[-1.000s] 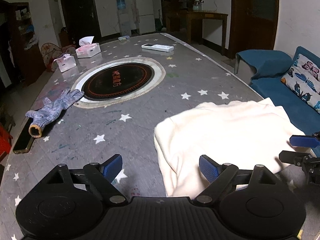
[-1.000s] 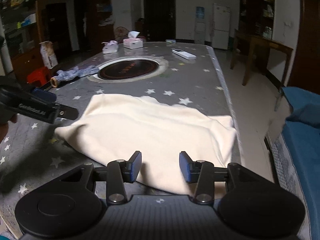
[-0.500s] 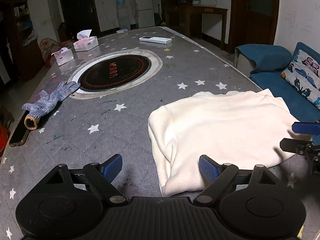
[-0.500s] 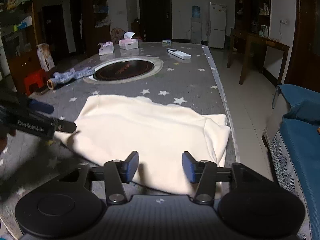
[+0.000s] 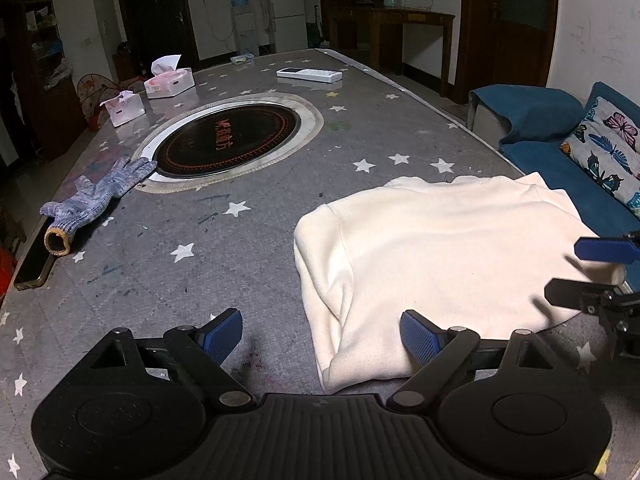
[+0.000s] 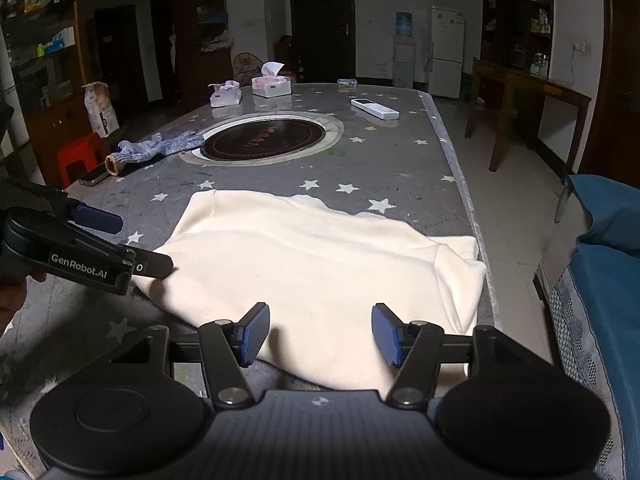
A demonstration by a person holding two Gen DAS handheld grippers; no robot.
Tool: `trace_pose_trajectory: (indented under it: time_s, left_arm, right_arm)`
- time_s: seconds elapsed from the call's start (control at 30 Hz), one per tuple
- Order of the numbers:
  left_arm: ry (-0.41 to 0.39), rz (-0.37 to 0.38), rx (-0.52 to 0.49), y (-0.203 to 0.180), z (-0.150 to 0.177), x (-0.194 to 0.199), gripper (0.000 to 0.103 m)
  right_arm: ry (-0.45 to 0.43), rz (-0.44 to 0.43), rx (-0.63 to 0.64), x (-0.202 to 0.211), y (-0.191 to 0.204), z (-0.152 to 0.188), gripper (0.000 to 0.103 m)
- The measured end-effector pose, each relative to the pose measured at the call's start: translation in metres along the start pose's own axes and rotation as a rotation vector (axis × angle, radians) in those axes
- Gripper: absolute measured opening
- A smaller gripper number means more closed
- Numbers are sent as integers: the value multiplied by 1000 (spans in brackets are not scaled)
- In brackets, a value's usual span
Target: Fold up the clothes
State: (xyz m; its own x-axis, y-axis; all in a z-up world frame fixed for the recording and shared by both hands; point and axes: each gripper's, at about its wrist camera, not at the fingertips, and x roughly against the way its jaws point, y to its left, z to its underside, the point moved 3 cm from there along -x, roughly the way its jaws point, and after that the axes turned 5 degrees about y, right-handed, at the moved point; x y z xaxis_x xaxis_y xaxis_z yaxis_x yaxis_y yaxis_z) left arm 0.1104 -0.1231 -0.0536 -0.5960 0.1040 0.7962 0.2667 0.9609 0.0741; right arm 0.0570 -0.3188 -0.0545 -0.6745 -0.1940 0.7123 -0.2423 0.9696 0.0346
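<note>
Left wrist view: the cream garment (image 5: pixel 440 252) lies folded at the near right corner of the worktop (image 5: pixel 248 240), its long axis running across both claws. The left claw (image 5: pixel 322 336) is open, empty, straddling the garment's near left corner. The right claw (image 6: pixel 320 334) is open, empty, over the near hem. Each is equally near its end. The garment's right edge meets the worktop edge; open room lies ahead, toward the round hob (image 5: pixel 228 140).

Room dim, corners vignetted black; fisheye bends edges strongly; soft overhead glare on the table (image 5: pixel 256 80) far end; right claw (image 5: pixel 600 268) slightly motion-blurred.
</note>
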Motion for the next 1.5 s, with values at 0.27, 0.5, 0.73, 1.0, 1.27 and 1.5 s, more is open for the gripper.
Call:
trace_pose_trajectory:
  time_s: [0.27,0.5,0.73,1.0,1.27,1.5]
  left_arm:
    - [11,5,5,4,-1,-5,89]
    - [22,14,8,6,0,-11,90]
    - [30,24,9,7,0,-16,91]
    - [34,34,18,12,2,-18,93]
    - [22,30,30,11,6,-9,94]
    - [16,21,34,8,13,2,100]
  right_arm:
    - [9,-19,-18,-19,-6,-22,57]
    - [41,-21,-23,-50,-12,-44,55]
    - [85,-30,-24,-82,-13,-58,46]
    - [86,-25,-49,-91,-16,-62,46]
    - [53,-35,-58,-49,-5,-38,56]
    - [54,11,-78,-27,4,-17,73]
